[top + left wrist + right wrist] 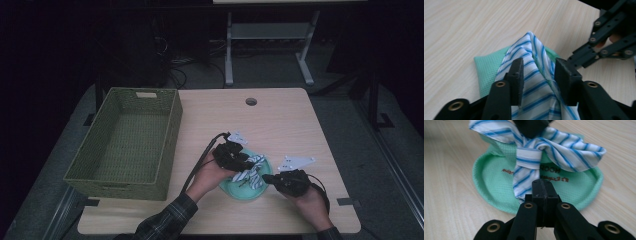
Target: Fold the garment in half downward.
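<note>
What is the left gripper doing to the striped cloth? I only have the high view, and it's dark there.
Observer: In the left gripper view, the left gripper has its jaws apart with a raised fold of the striped cloth between them. I cannot tell whether the pads press it.
Operator: And the right gripper?
Observer: In its own view, the right gripper has its jaws shut together, with the tip at the end of the cloth's tail.
Operator: Anything on the green mat?
Observer: The green mat carries brown lettering, too blurred to read.
</note>
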The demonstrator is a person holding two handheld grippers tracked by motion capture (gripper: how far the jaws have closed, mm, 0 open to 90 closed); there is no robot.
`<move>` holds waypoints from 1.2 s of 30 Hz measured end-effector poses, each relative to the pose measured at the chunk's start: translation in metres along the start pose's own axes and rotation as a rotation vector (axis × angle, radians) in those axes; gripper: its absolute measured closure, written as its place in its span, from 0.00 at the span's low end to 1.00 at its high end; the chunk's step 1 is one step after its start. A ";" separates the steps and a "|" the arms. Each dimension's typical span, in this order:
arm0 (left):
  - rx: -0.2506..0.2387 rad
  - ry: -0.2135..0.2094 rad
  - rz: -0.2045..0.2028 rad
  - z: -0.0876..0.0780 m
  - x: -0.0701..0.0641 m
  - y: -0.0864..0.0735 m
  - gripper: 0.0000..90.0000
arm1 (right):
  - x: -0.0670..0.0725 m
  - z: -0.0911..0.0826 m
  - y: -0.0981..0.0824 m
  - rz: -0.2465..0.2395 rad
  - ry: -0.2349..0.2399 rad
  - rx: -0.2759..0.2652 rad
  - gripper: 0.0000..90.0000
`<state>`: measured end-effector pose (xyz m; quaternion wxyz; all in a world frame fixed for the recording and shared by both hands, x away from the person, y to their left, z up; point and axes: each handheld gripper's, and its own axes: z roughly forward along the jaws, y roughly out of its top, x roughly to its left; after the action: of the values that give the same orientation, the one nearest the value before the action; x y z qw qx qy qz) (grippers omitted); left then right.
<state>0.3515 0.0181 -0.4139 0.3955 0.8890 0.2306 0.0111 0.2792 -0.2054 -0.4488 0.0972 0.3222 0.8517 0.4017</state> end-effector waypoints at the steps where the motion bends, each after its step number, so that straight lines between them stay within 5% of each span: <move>1: -0.003 -0.007 -0.010 0.000 0.000 -0.001 0.73 | 0.000 0.000 0.000 -0.007 0.000 0.001 1.00; 7: 0.000 -0.021 -0.013 0.000 0.002 -0.005 0.98 | 0.003 0.004 0.002 -0.021 0.031 -0.003 1.00; 18: -0.054 -0.018 0.003 -0.019 -0.002 0.001 0.99 | 0.009 0.017 0.011 -0.067 0.058 0.001 1.00; 24: -0.092 -0.015 0.015 -0.032 -0.004 0.005 0.99 | 0.005 0.022 0.021 -0.054 0.053 -0.031 1.00; 27: -0.083 -0.021 0.022 -0.029 -0.007 0.004 0.99 | -0.001 0.027 0.025 -0.045 0.060 -0.057 1.00; 33: -0.070 -0.045 0.027 -0.016 -0.015 0.002 0.99 | -0.006 0.030 0.020 -0.028 0.046 -0.020 1.00; 36: -0.079 -0.041 0.027 -0.011 -0.019 0.001 0.99 | -0.009 0.024 0.013 -0.021 -0.006 0.019 1.00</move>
<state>0.3329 0.0175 -0.4024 0.4348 0.8758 0.2096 0.0073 0.3027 -0.1905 -0.4553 0.1008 0.3153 0.8585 0.3918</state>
